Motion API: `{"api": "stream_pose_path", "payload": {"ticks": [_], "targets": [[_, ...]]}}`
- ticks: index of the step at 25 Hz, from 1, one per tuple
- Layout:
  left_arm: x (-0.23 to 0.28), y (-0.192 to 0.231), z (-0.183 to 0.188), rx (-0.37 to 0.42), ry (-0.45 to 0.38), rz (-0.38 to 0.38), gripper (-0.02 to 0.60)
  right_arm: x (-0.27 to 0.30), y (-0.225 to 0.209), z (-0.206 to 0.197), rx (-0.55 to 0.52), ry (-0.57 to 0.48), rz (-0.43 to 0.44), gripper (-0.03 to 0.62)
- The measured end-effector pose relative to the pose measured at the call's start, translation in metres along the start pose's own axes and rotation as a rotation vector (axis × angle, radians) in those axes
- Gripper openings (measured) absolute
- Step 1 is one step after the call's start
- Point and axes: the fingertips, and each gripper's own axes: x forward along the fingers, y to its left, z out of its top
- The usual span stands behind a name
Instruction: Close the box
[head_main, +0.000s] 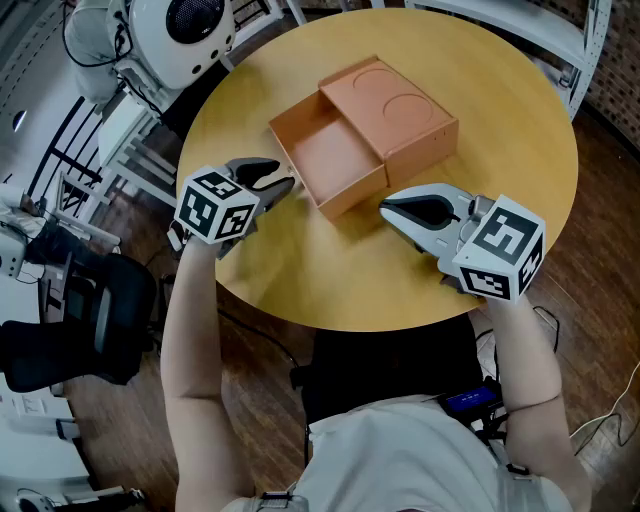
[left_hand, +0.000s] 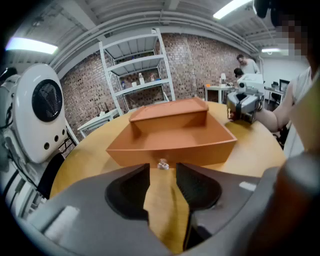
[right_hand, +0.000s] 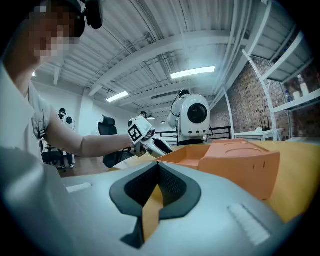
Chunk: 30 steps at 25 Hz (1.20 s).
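The box (head_main: 395, 105) stands on the far half of the round bench (head_main: 300, 285). Its drawer (head_main: 330, 155) is drawn out of the sleeve toward the near left. The slide axis runs from near left to far right, so closing calls for a push toward the far right.

The left claw (head_main: 285, 176) is the nearer one. It sits just beside the drawer's front wall and looks squarely along the slide axis. The small knob (left_hand: 162, 164) on that wall lies straight ahead of its tips. Its jaws stand wide apart with nothing between them.

The right claw (head_main: 386, 205) hovers near the drawer's near right corner, off the axis. Its jaws are pressed together at the tips and it carries nothing.

Judgement: the left claw is placed to push the front wall.
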Motion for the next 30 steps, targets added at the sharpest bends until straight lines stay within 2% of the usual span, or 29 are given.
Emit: {"api": "stream_pose_path", "payload": {"ticks": [2, 5, 10, 15, 20, 27, 30], "targets": [[0.009, 0.003, -0.003, 0.030, 0.044, -0.007, 0.164, 0.000, 0.002, 0.001, -0.001, -0.001, 0.001, 0.002], [0.014, 0.003, -0.001, 0.087, 0.080, -0.001, 0.072, 0.001, 0.005, 0.004, -0.004, -0.004, -0.002, 0.002], [0.006, 0.002, 0.017, 0.121, 0.082, 0.020, 0.069, 0.005, 0.009, 0.006, -0.007, -0.002, -0.003, 0.002], [0.025, -0.004, 0.020, 0.107, 0.145, -0.001, 0.071, 0.003, 0.009, 0.006, -0.008, -0.002, -0.005, 0.002], [0.046, -0.008, 0.049, 0.108, 0.090, 0.006, 0.071, -0.002, 0.006, 0.006, -0.010, -0.004, -0.004, 0.002], [0.069, -0.013, 0.074, 0.136, 0.087, -0.014, 0.071, 0.007, 0.016, 0.009, -0.015, -0.001, -0.009, 0.002], [0.075, -0.013, 0.082, 0.146, 0.097, 0.002, 0.071, 0.010, 0.019, 0.011, -0.015, 0.003, -0.013, 0.002]]}}
